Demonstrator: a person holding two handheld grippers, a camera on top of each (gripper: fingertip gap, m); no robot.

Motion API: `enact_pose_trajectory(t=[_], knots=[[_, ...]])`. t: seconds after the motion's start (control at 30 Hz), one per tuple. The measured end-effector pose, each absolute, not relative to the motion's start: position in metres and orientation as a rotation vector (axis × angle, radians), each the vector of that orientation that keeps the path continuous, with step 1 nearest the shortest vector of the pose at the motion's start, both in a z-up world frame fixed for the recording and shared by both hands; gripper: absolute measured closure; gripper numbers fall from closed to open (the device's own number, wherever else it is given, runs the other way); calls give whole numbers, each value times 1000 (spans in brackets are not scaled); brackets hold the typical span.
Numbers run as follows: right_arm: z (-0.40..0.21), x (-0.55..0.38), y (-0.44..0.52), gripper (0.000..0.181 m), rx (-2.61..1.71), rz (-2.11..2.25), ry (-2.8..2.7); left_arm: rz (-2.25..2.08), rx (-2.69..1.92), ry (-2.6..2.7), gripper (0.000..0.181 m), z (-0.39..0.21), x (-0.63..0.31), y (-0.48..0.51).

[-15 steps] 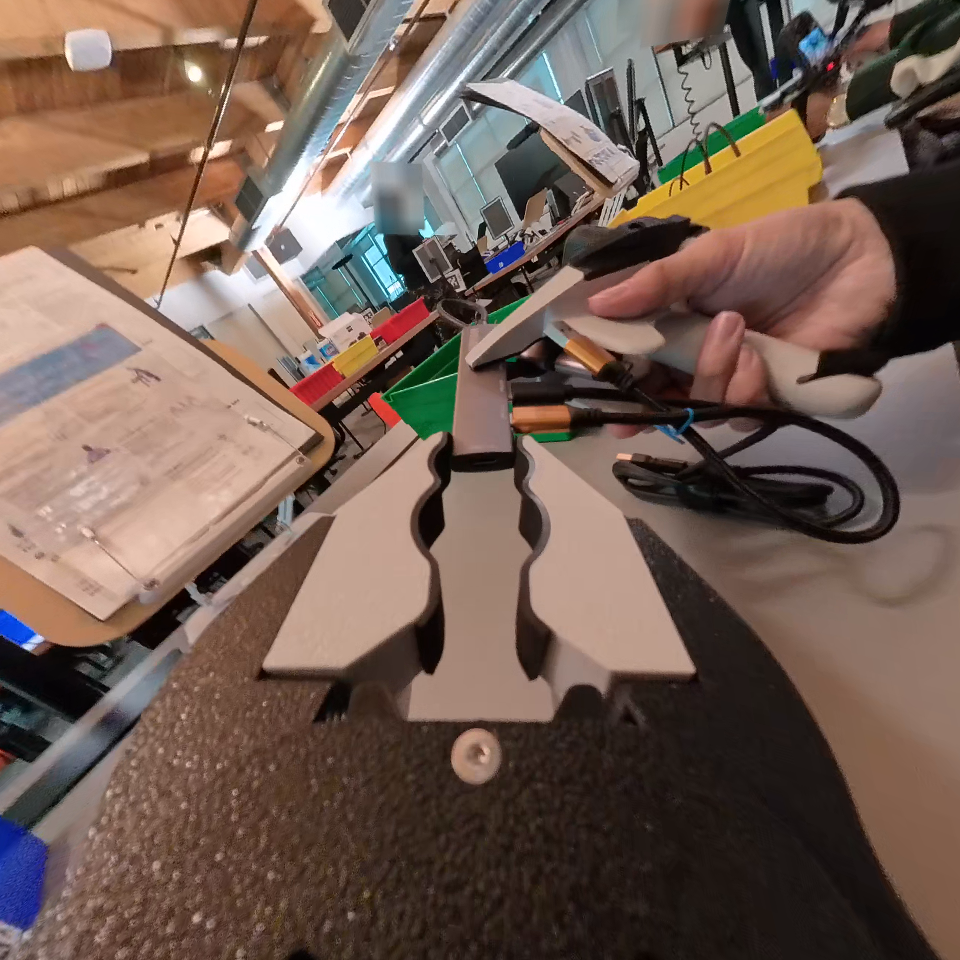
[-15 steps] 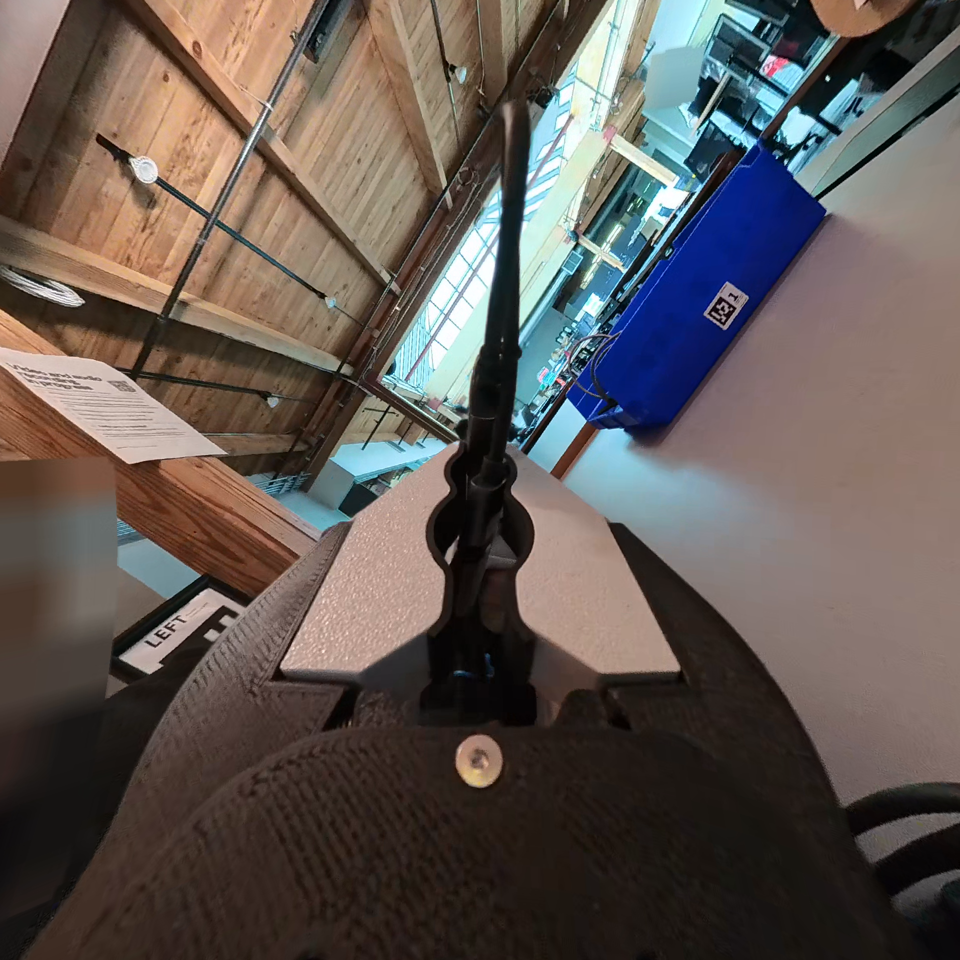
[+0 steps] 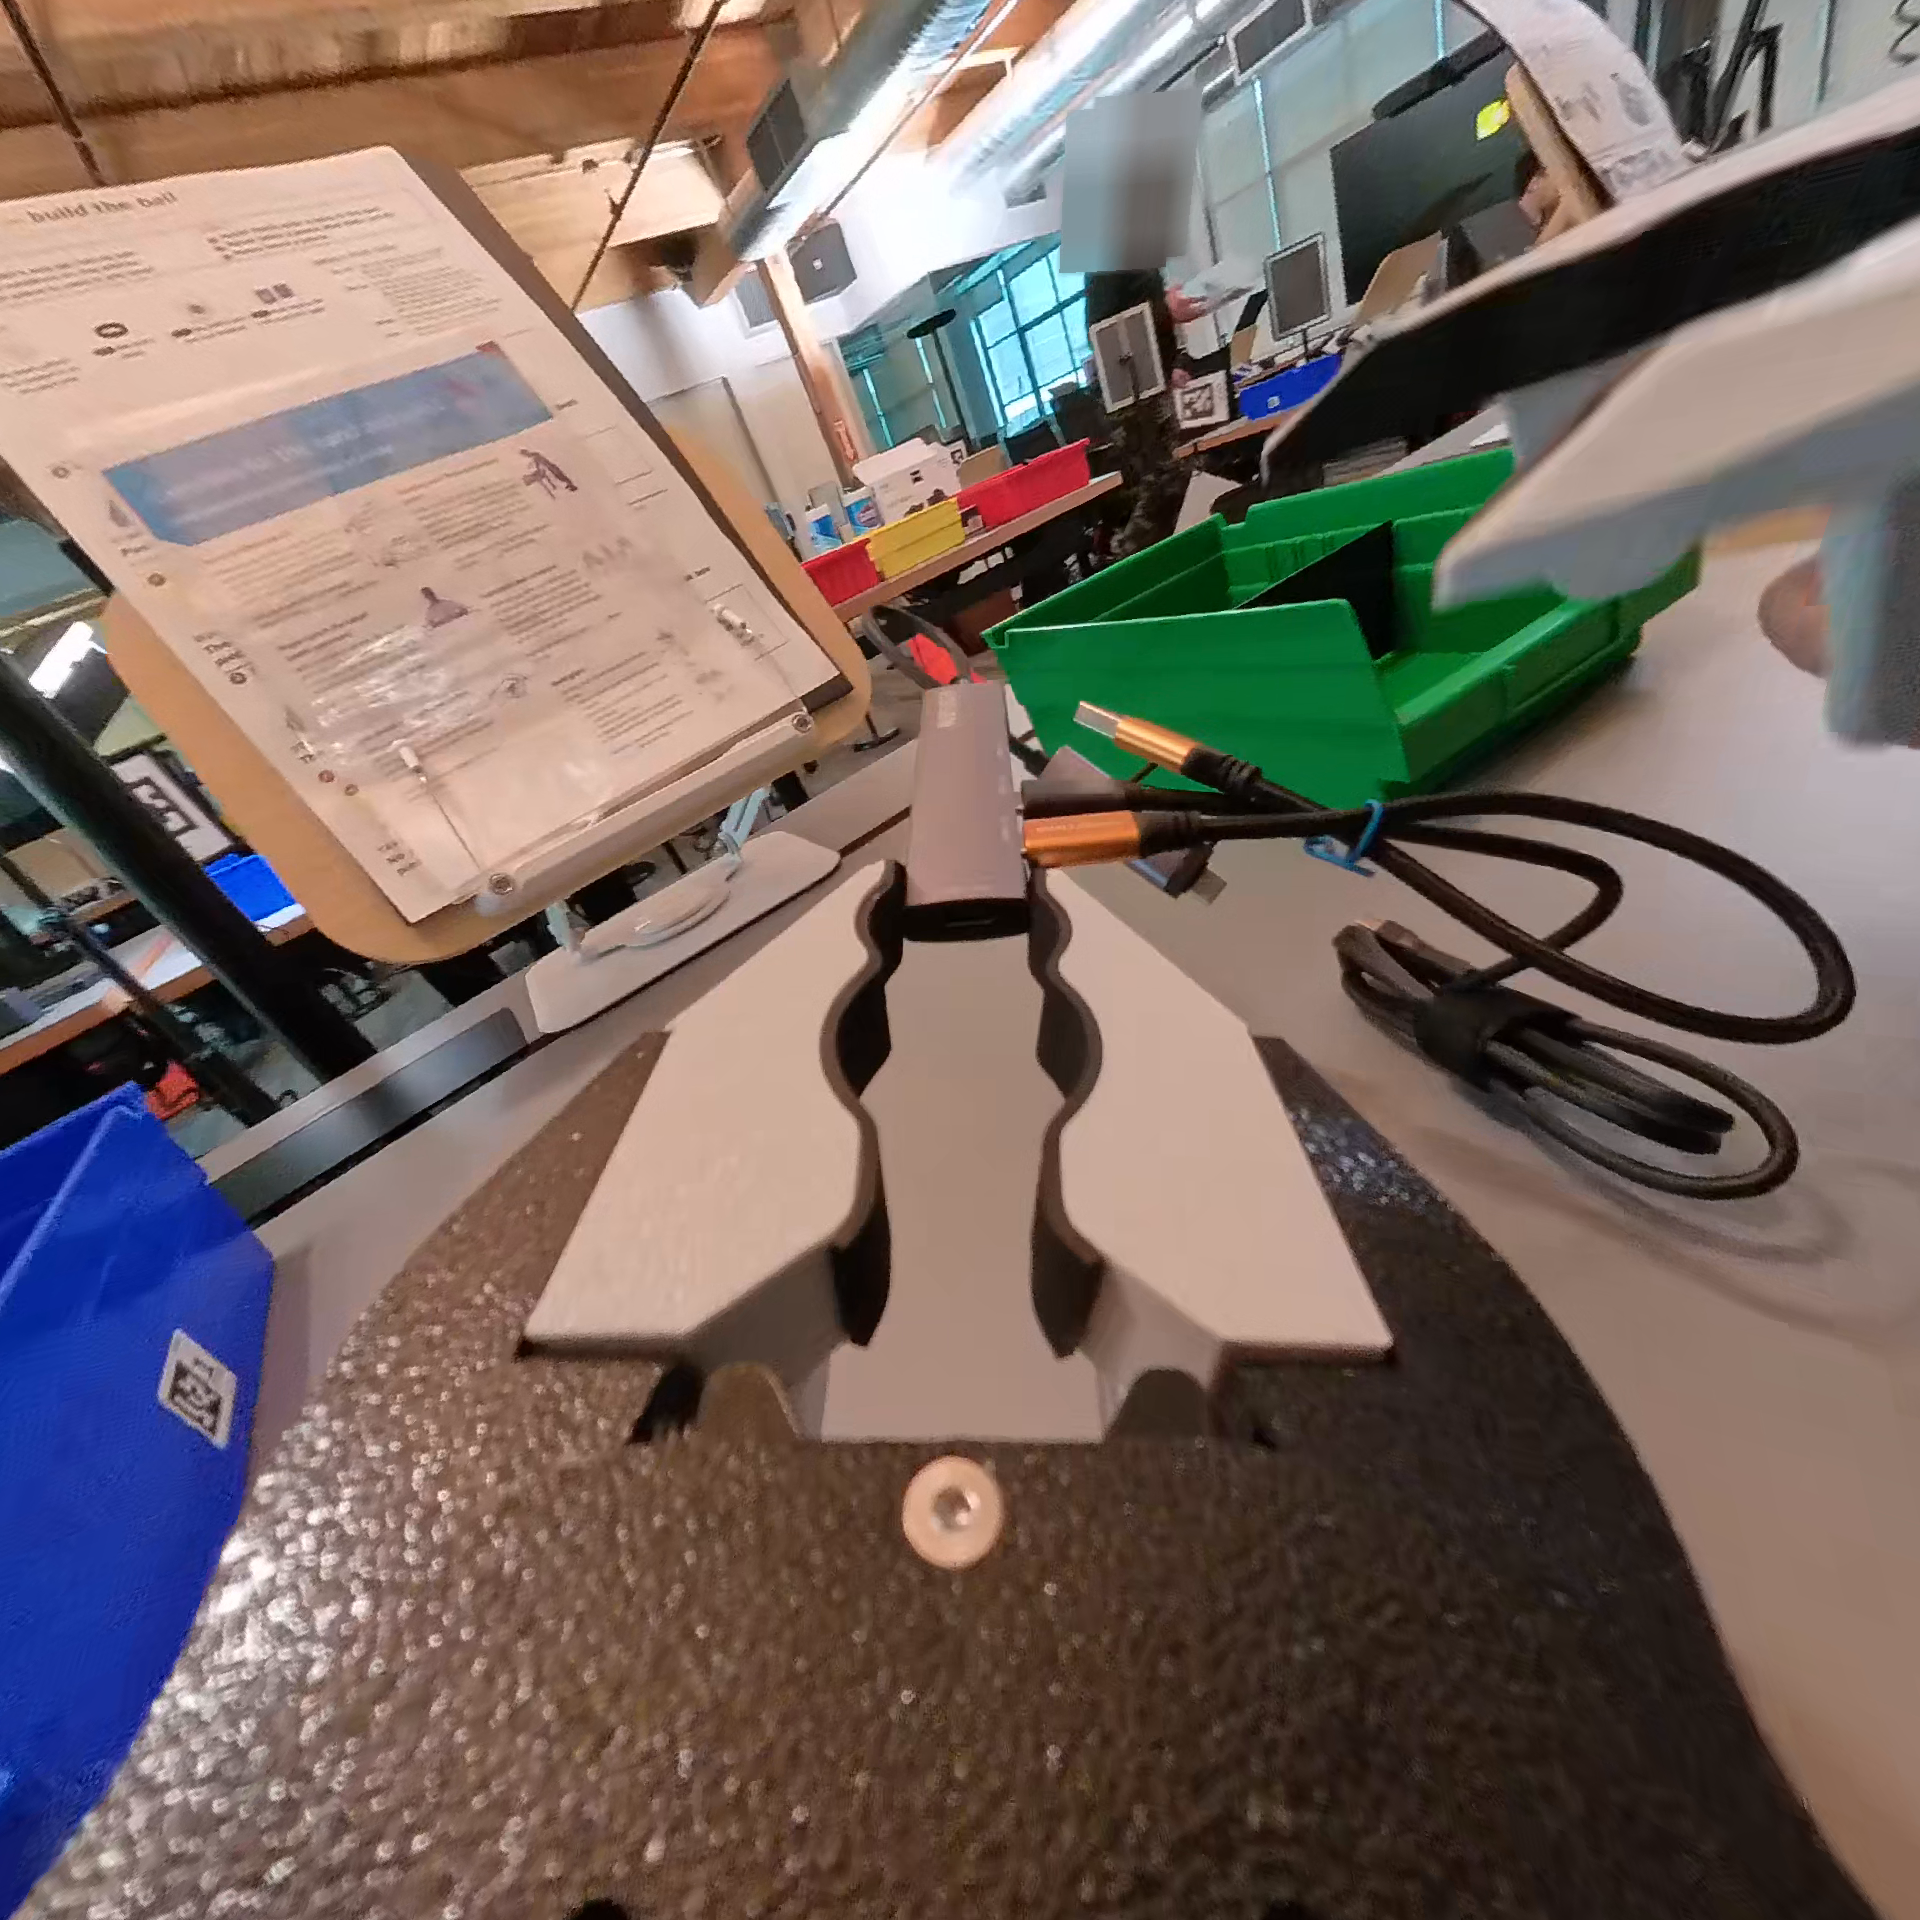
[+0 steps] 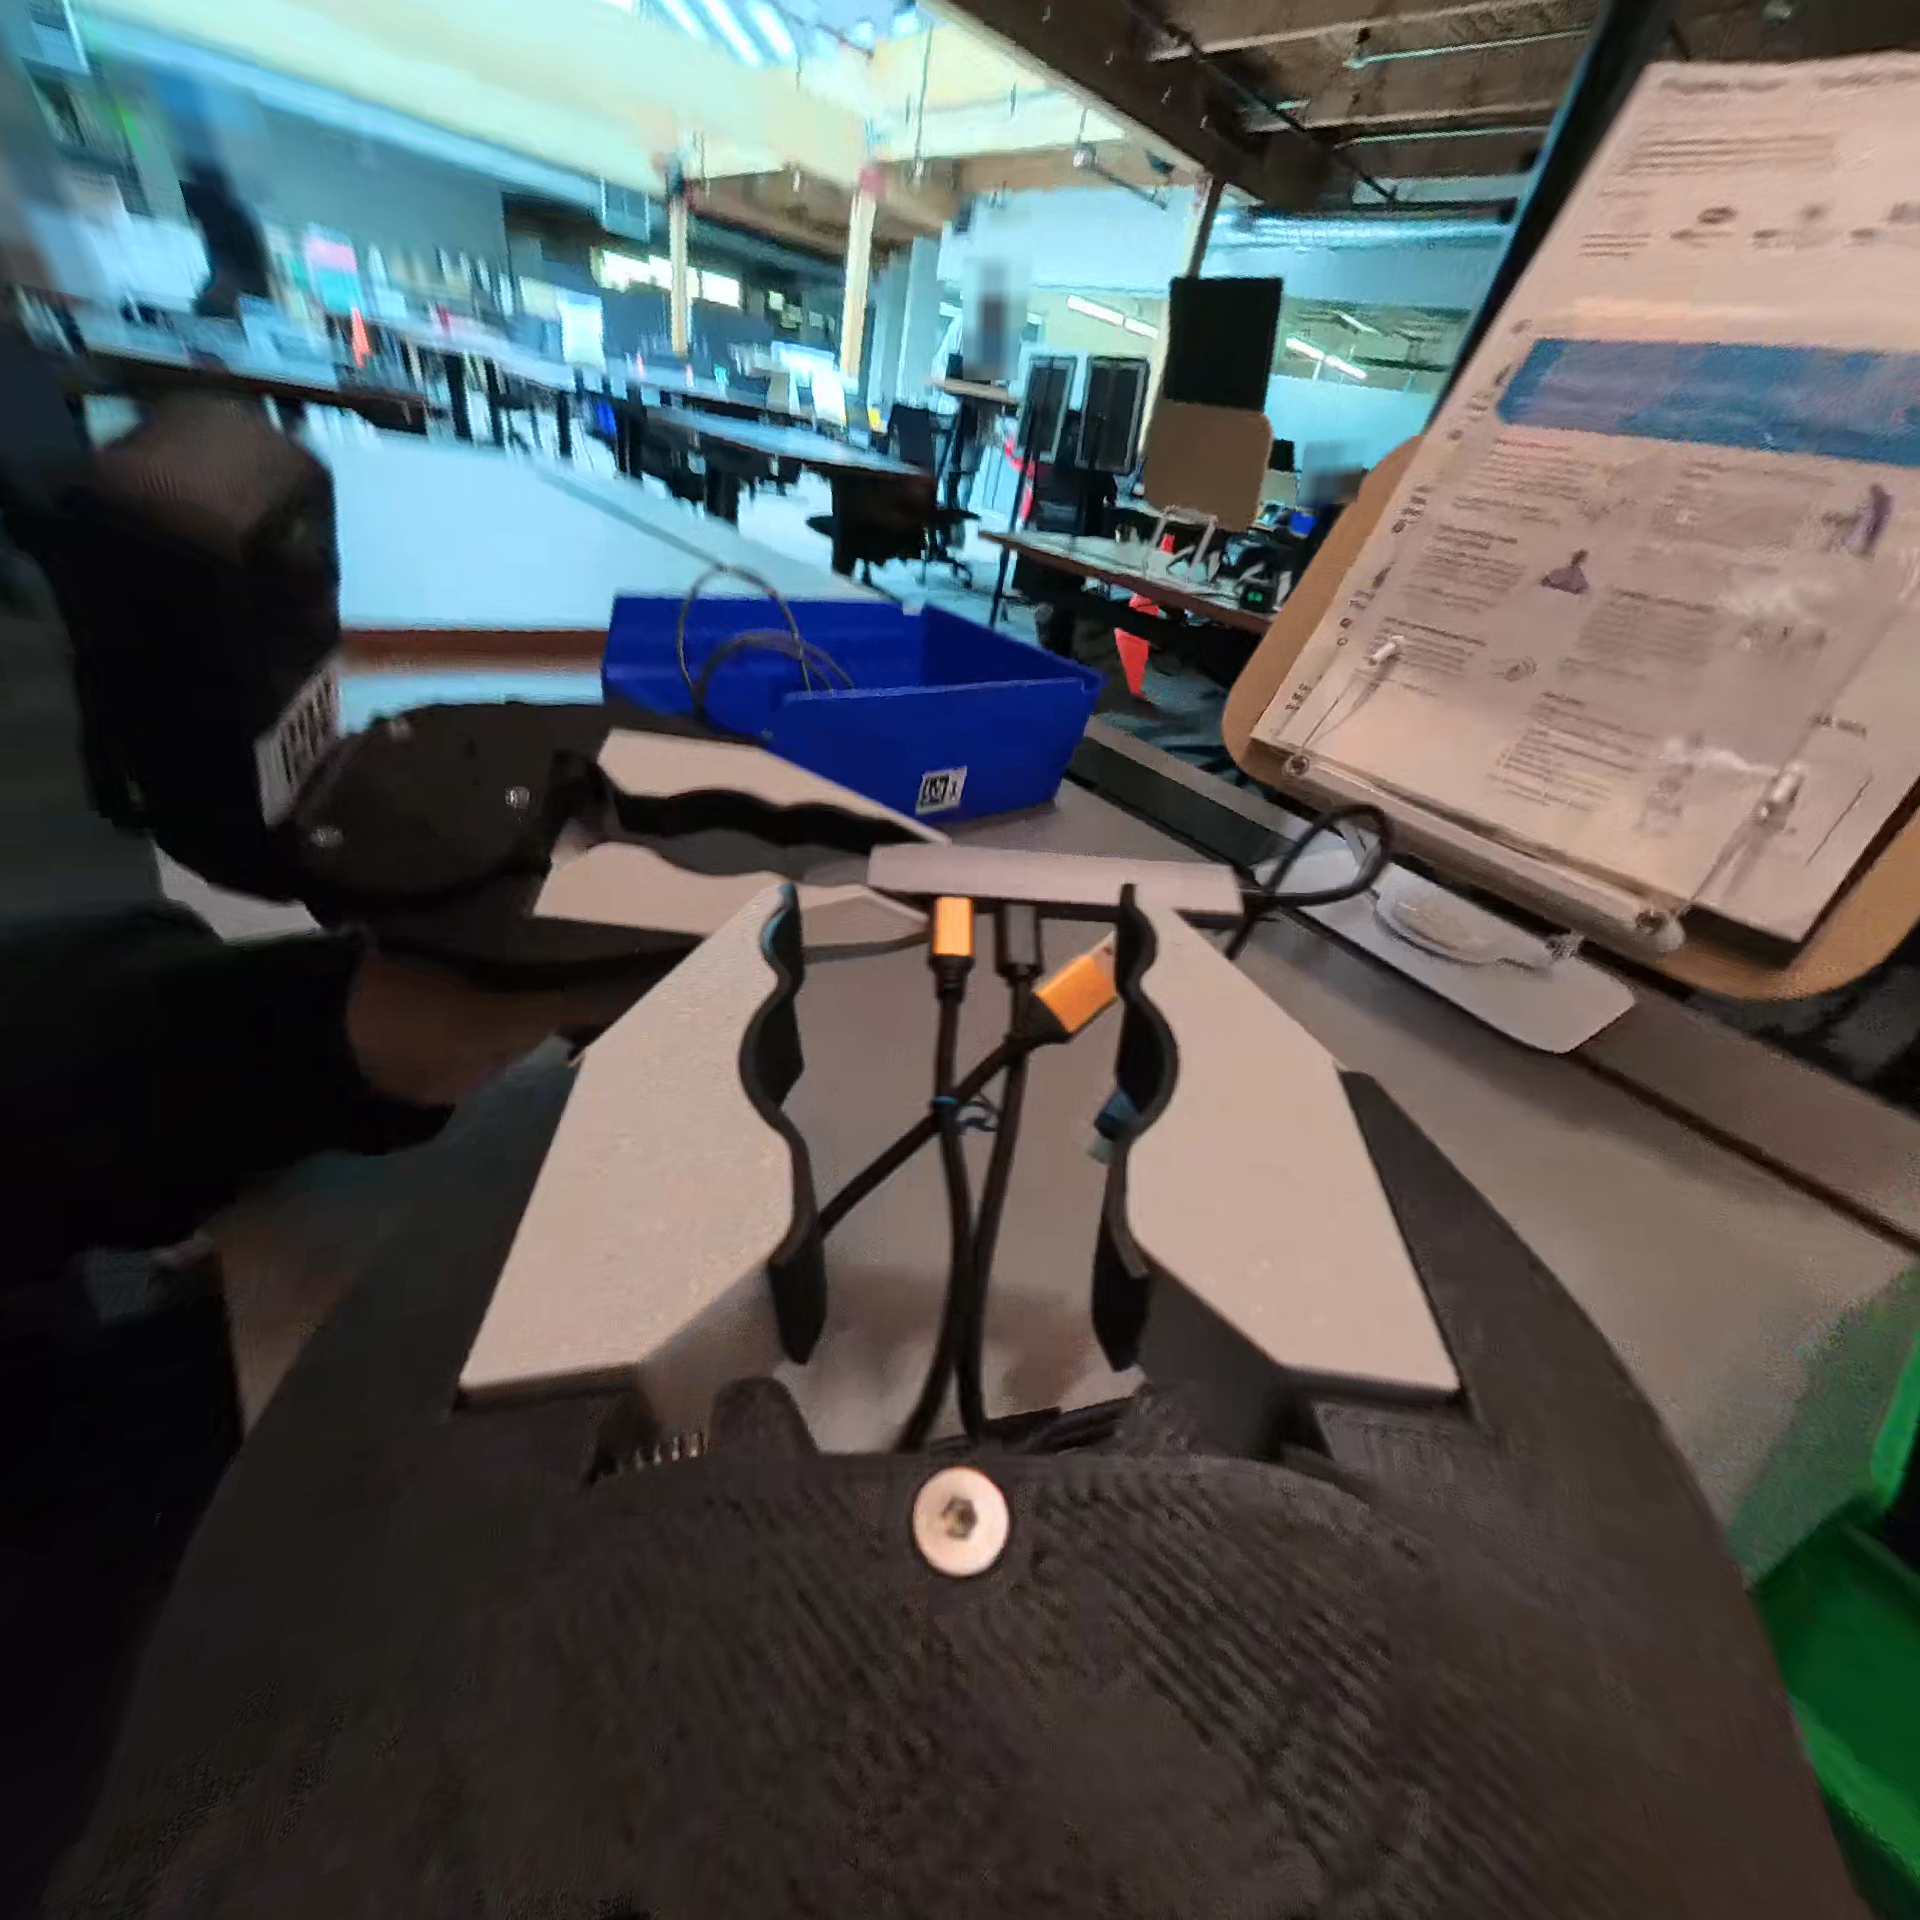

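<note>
Left wrist view: the left claw [image 3: 961,914] grips the near end of a grey hub [image 3: 961,805] between its fingertips, the fingers standing narrow about it. The hub runs straight ahead from the tips, over the grey bench [image 3: 1714,1351]. From the hub's right side come two plugged cables: one with an orange plug [image 3: 1081,840], one black. A second orange plug [image 3: 1138,738] hangs free just right of the hub, held to the others by a blue tie [image 3: 1345,836]. Further right of the claw, black cable [image 3: 1558,1049] lies coiled on the bench. Ahead and right stands a green bin [image 3: 1247,675]; above it, at the picture's edge, is the right claw, blurred. Left of the claw a sheet on a stand [image 3: 416,520] leans back, and a blue bin [image 3: 104,1403] sits near on the left.

In the right wrist view, the right claw [image 4: 956,935] stands wide and holds nothing. Between its fingers the cables run forward to the hub [image 4: 1049,878], which lies crosswise just past the tips, with the free plug [image 4: 1075,992] close by the right finger. The left claw [image 4: 727,821] holds the hub's left end. Beyond lies the blue bin [image 4: 883,696]; the stand [image 4: 1610,623] rises ahead on the right.
</note>
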State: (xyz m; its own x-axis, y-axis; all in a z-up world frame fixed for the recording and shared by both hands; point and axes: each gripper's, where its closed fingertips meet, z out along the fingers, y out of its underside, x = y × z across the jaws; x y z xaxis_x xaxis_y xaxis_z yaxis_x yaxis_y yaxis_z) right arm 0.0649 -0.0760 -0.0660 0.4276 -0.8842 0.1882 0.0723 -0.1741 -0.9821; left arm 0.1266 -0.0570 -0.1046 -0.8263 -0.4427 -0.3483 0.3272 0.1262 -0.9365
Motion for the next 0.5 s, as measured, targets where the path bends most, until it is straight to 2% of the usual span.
enact_pose_trajectory(t=[0.07, 0.2, 0.33, 0.5], knots=[[-80, 73, -63, 132, -1602, -1097, 717, -1743, -106, 1824, 160, -104, 127, -57], [-105, 90, -58, 132, -1734, -1174, 741, -1742, -115, 1805, 160, -106, 131, -54], [-113, 104, -61, 139, -1697, -1117, 810, -1745, -124, 1781, 160, -103, 141, -54], [-94, 130, -68, 153, -1481, -1016, 837, -1762, -171, 1735, 160, -91, 165, -51]])
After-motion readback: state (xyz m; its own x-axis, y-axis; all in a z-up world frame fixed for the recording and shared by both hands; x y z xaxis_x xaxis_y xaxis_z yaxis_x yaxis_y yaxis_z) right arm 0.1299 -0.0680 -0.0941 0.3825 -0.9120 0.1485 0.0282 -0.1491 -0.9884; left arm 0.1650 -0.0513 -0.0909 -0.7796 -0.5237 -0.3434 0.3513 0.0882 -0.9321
